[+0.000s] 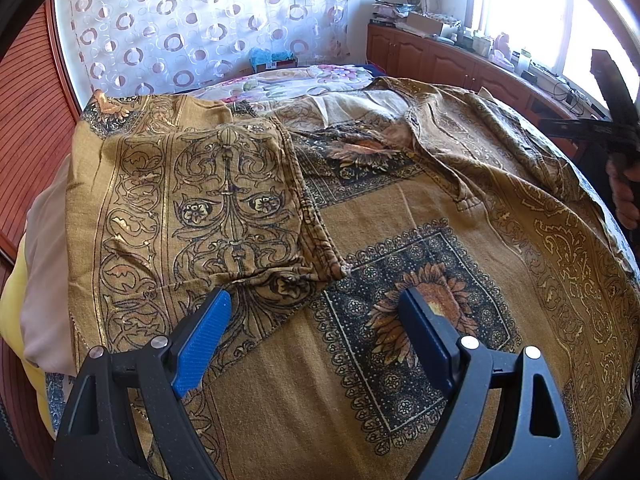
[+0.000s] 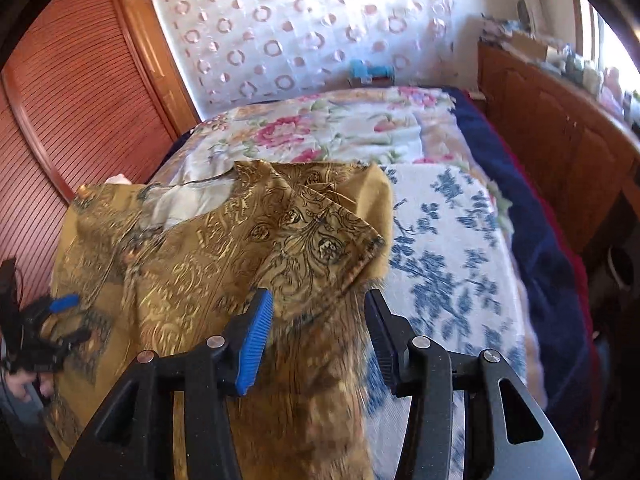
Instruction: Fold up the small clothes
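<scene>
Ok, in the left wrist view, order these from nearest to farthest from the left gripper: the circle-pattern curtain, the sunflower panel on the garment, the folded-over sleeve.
From the left gripper:
1. Sunflower panel, right between the open fingers, on the brown garment.
2. Folded-over sleeve, just ahead, to the left.
3. Circle-pattern curtain, across the bed at the back wall.

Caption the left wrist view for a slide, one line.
Open left tongs hover above a gold patterned garment spread on the bed, one sleeve already folded inward.
</scene>
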{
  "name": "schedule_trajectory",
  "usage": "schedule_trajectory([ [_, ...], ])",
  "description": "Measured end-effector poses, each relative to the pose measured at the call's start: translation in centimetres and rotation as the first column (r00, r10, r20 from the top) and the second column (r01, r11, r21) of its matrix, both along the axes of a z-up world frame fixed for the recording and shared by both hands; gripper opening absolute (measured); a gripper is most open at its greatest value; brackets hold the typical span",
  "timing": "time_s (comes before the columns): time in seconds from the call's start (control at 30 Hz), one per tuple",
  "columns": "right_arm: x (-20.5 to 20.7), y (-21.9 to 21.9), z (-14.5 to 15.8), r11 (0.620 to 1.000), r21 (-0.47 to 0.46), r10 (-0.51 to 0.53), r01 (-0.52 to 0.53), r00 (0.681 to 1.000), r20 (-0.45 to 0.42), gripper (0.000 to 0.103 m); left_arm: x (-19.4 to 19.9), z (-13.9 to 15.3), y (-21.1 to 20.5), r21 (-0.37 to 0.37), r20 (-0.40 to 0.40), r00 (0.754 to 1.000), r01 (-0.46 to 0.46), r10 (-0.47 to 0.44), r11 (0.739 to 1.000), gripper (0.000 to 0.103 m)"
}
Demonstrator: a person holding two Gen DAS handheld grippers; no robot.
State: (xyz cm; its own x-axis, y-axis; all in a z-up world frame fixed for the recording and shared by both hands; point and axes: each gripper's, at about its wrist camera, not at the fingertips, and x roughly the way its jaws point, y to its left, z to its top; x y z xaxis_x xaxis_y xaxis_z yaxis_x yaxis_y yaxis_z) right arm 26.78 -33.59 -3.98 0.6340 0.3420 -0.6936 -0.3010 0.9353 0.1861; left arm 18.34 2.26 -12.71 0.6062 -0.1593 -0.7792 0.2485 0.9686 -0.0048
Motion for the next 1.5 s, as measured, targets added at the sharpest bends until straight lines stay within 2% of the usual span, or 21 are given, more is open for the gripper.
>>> schedule_trajectory([
  [0.17, 3.7, 1.4, -1.2, 0.993, -0.106, -0.054, 0.054, 0.999, -0.004, 0.049, 0.0, 0.0, 0.0, 0.001, 0.000, 1.000, 0.000, 0.000, 1.000, 0.086],
  [0.23, 4.5, 1.8, -1.3, 0.992, -0.117, -0.055, 0.056, 0.998, 0.008, 0.049, 0.0, 0.0, 0.0, 0.000, 0.000, 1.000, 0.000, 0.000, 1.000, 0.086],
  [0.3, 5.3, 2.1, -1.3, 0.994, -0.108, -0.029, 0.029, 1.000, 0.004, 0.028, -0.1, 0.0, -0.1, 0.000, 0.000, 1.000, 0.000, 0.000, 1.000, 0.086],
  [0.33, 5.5, 2.4, -1.3, 0.993, -0.114, -0.023, 0.024, 1.000, 0.012, 0.026, -0.1, 0.0, 0.0, 0.000, 0.000, 1.000, 0.000, 0.000, 1.000, 0.086],
  [0.4, 5.9, 2.9, -0.9, 0.993, -0.115, -0.002, 0.007, 0.999, 0.046, 0.013, 0.0, 0.0, 0.0, 0.000, 0.000, 1.000, 0.000, 0.000, 1.000, 0.086],
  [0.47, 6.2, 3.3, -0.7, 0.995, -0.095, 0.027, -0.021, 0.998, 0.060, 0.007, 0.0, 0.0, -0.1, 0.001, 0.000, 1.000, 0.000, 0.000, 1.000, 0.086],
  [0.63, 6.4, 5.7, 0.9, 0.991, -0.065, 0.124, -0.118, 0.986, 0.110, 0.005, 0.0, 0.0, 0.0, 0.001, 0.000, 1.000, 0.000, 0.000, 1.000, 0.086],
  [0.9, 7.1, 9.2, 1.6, 0.961, -0.002, 0.275, -0.276, 0.956, 0.101, 0.006, -0.1, 0.0, 0.0, 0.001, 0.000, 1.000, 0.000, 0.000, 1.000, 0.086],
  [0.93, 7.3, 9.3, 1.6, 0.959, -0.001, 0.283, -0.285, 0.953, 0.106, 0.007, -0.1, 0.0, 0.0, 0.001, 0.000, 1.000, 0.000, 0.000, 1.000, 0.086],
  [0.97, 7.8, 9.3, 1.6, 0.958, -0.004, 0.287, -0.288, 0.952, 0.106, 0.020, -0.1, 0.0, 0.0, 0.000, 0.000, 1.000, 0.000, 0.000, 1.000, 0.086],
  [1.0, 8.0, 8.8, 1.5, 0.958, -0.003, 0.285, -0.286, 0.952, 0.109, 0.040, -0.1, 0.0, 0.0, 0.001, 0.000, 1.000, 0.000, 0.000, 1.000, 0.086],
  [1.07, 8.1, 8.0, 1.3, 0.956, 0.024, 0.287, -0.292, 0.950, 0.123, 0.051, -0.1, 0.0, 0.0, 0.000, 0.000, 1.000, 0.000, 0.000, 1.000, 0.086],
  [1.17, 8.1, 6.1, 0.9, 0.967, 0.020, 0.251, -0.256, 0.959, 0.131, 0.052, -0.1, 0.0, 0.0, 0.000, -0.001, 1.000, 0.000, 0.000, 1.000, 0.086],
  [1.33, 8.7, 4.7, -2.0, 0.981, -0.127, 0.161, -0.149, 0.983, 0.088, 0.055, -0.1, 0.0, 0.0, 0.000, -0.001, 1.000, 0.000, 0.000, 1.000, 0.086],
  [1.47, 9.3, 5.0, -4.4, 0.973, -0.185, 0.147, -0.138, 0.988, 0.037, 0.055, -0.1, 0.1, 0.2, 0.009, 0.006, 1.000, -0.020, 0.020, 1.000, 0.086],
  [1.5, 9.2, 5.4, -4.8, 0.969, -0.205, 0.150, -0.139, 0.988, 0.041, 0.058, -0.2, 0.3, 0.4, 0.011, 0.013, 0.999, -0.033, 0.033, 0.999, 0.086],
])
